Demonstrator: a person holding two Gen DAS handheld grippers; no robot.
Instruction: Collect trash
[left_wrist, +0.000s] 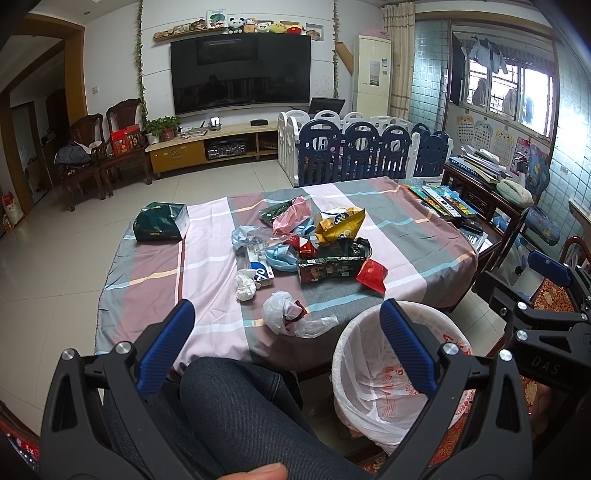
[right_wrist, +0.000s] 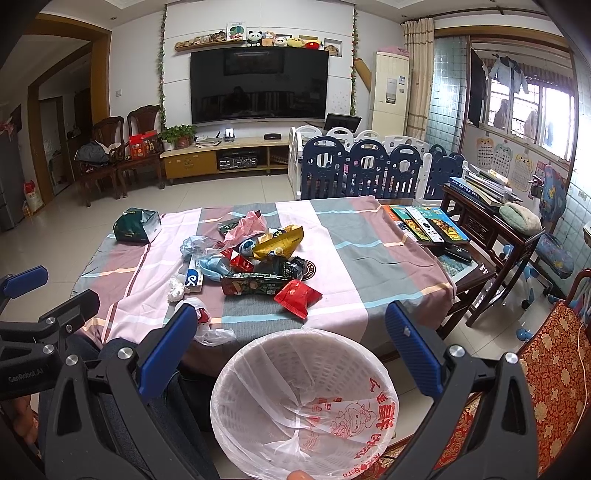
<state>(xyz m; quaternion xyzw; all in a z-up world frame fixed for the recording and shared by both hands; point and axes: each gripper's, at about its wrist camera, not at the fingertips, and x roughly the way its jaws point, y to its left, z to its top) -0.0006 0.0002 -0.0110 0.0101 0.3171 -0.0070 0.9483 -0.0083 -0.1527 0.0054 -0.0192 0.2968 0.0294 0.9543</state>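
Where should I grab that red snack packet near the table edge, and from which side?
Take the red snack packet by its near corner, which points toward the table edge above the bin. It lies flat and apart from the pile, so come in low from the near side with the right gripper, probably sliding one finger under that corner.

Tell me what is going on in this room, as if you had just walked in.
A seated person holds a two-finger gripper in each hand, facing a table spread with a striped cloth. Both the left gripper and the right gripper are open and hold nothing. A pile of trash, wrappers, bags and crumpled tissue, lies in the middle of the cloth. A white bin lined with a plastic bag stands by the person's knee and looks empty. Collecting seems not yet begun.
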